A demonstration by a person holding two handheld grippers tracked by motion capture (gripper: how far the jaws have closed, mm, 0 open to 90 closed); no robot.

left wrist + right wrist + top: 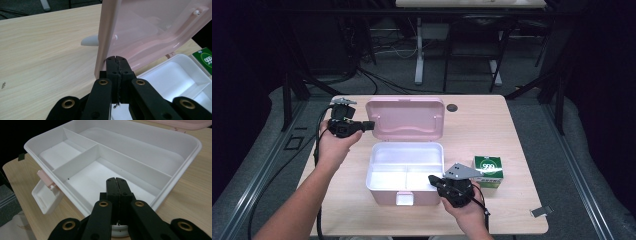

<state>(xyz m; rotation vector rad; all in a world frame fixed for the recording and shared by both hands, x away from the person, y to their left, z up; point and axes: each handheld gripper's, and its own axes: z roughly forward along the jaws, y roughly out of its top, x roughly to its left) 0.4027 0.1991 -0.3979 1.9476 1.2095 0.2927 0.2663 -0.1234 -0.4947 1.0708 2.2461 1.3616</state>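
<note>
**Open pink box, both tongs closed**

Nearest, the right gripper (433, 180), jaws together and empty, sits at the white tray's (140, 173) front right corner. Beside it stands a green carton (488, 171) marked "999", other print unreadable. Farther off, the left gripper (371, 125), jaws together, meets the raised pink lid's (405, 118) left edge.

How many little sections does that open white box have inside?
3 in the tray: one long section along the hinge side, and two smaller ones, and, along the latch side.
</note>
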